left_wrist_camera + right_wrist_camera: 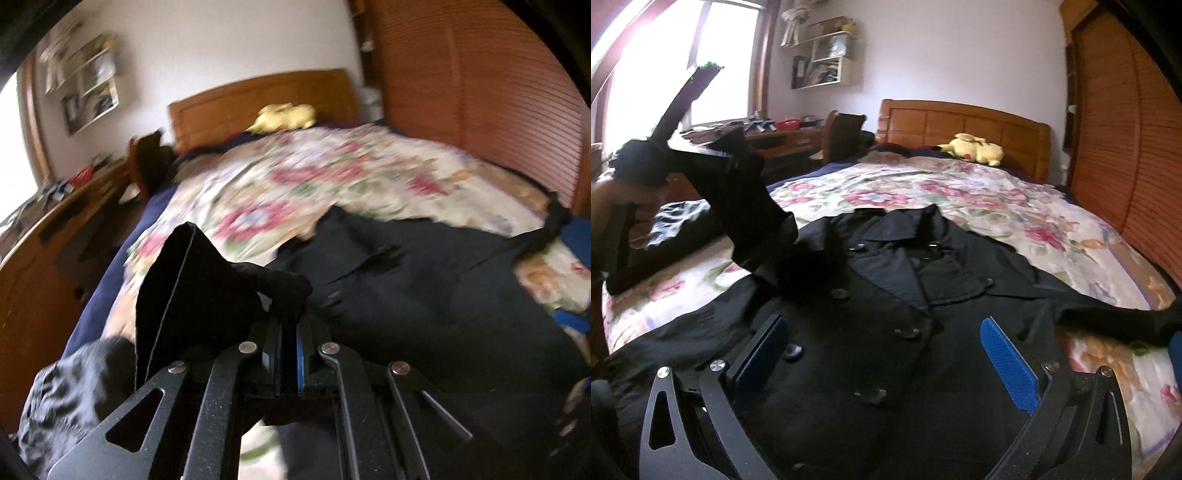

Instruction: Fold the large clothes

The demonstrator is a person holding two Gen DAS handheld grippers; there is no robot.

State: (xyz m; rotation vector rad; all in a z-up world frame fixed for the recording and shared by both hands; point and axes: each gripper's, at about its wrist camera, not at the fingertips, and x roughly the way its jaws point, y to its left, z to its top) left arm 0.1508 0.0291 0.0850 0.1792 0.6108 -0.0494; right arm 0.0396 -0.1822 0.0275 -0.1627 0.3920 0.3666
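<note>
A black double-breasted coat [886, 295] lies front-up on the floral bedspread [960, 192], collar toward the headboard. My left gripper [290, 325] is shut on the coat's left sleeve [184, 277], whose cuff stands up above the fingers. In the right wrist view the left gripper [742, 157] holds that sleeve [757, 221] raised off the bed at the left. My right gripper [882, 325] hovers open over the coat's buttoned front, blue pads wide apart, nothing between them. The other sleeve [1115, 319] stretches flat to the right.
A yellow plush toy [975, 147] rests by the wooden headboard [960, 118]. A slatted wardrobe [1126, 166] lines the right side. Desk and chair [842, 136] stand at the left. Another dark garment [676, 218] lies crumpled at the bed's left edge.
</note>
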